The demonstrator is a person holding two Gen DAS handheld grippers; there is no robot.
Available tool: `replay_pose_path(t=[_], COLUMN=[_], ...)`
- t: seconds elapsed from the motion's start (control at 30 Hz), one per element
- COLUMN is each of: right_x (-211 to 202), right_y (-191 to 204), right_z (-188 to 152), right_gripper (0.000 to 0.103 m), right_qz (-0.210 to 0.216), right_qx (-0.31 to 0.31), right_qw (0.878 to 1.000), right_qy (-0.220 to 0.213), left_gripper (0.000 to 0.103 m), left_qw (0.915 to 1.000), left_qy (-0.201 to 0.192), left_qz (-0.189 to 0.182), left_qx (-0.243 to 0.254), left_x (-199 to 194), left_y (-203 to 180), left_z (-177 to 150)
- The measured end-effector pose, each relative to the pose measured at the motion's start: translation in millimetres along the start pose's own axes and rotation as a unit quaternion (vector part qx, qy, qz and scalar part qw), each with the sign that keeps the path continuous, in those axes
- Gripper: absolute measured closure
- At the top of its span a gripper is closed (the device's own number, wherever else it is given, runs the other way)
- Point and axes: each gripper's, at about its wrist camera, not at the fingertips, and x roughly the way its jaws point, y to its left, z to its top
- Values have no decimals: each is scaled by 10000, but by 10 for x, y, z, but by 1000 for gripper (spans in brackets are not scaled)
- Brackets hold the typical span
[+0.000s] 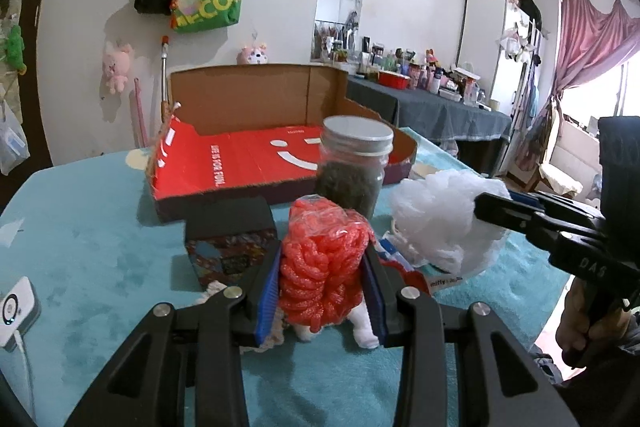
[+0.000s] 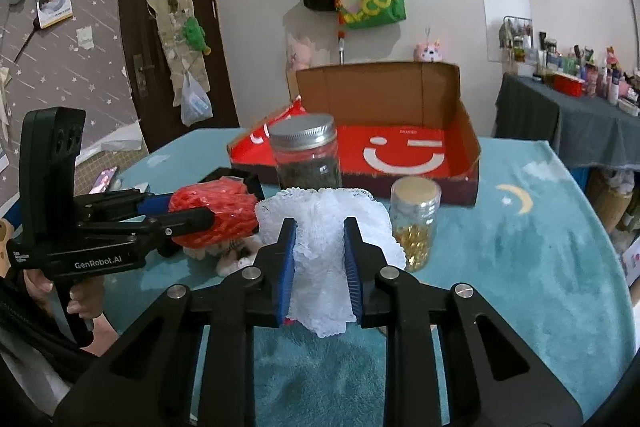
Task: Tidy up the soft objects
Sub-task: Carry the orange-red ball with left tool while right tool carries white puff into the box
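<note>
My left gripper (image 1: 322,251) is shut on a red bundle of soft cord in a clear bag (image 1: 320,259); the bundle also shows in the right wrist view (image 2: 216,215). My right gripper (image 2: 320,231) is shut on a white mesh bath pouf (image 2: 324,251), seen too in the left wrist view (image 1: 444,219). Both are held just above the teal cloth-covered table (image 2: 520,267). An open cardboard box with a red smiley floor (image 1: 256,159) stands behind them. Small white and cream soft items (image 1: 360,327) lie under the left gripper.
A glass jar with a grey lid (image 2: 306,155) stands before the box. A smaller jar of gold capsules (image 2: 416,219) is at its right. A dark patterned box (image 1: 232,239) sits at the left. A white device (image 1: 14,311) lies near the table's left edge.
</note>
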Motion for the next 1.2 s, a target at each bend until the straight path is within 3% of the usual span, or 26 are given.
replay_pose_path(t=[0.37,0.53,0.83,1.2], right_x=[-205,-193,186,1235], right_y=[-37,-91,-263,-539], right_z=[420,706,1257,1760], right_gripper=[82,82,82,82], right_qz=[-35,-78,-99,-200], right_qx=[-229,-454,-858,-1199], right_qw=[9987,9969,9951,9921], right_qy=[-463,-635,-475,308], left_gripper=[64,64,64,63], left_qw=[9989,9988,9972,9911], left_qy=[-373,-365,20,913], left_qz=[240,200,20,39], left_qx=[139,265,743,971], left_x=[-172,-105,300,1234], left_y=[228,323,412,620], left_z=[416,691,1235,1690])
